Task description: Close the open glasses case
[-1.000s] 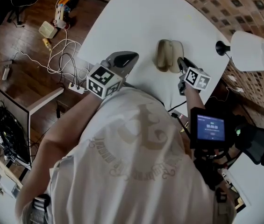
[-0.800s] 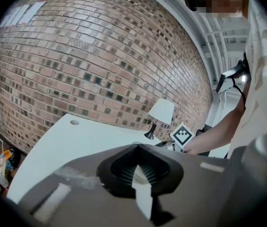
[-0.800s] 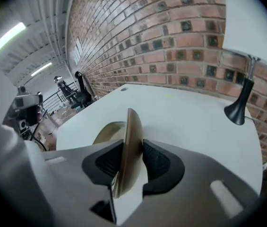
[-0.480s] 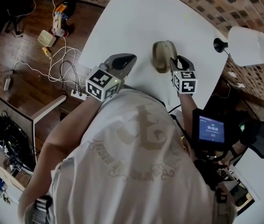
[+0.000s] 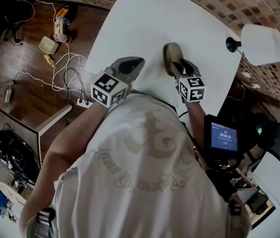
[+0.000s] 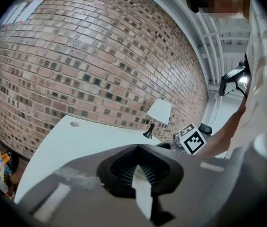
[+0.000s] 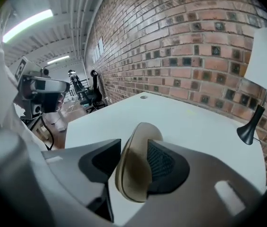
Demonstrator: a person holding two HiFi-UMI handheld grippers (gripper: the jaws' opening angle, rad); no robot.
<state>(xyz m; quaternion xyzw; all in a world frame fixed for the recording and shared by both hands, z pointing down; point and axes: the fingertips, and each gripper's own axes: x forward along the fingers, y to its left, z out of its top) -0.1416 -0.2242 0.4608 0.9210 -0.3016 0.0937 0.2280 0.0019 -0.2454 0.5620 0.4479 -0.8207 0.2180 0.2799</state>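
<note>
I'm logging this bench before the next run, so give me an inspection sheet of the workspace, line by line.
Surface: white table, hole near its far edge.
Job's things: tan case on the table, looks closed.
Clutter: white lamp at the table's right edge.
Grippers: left gripper shut, empty; right gripper jaws opening, case between them, not gripped.
Cables: white cables on the floor, left of the table.
Surroundings: brick wall, wooden floor.
</note>
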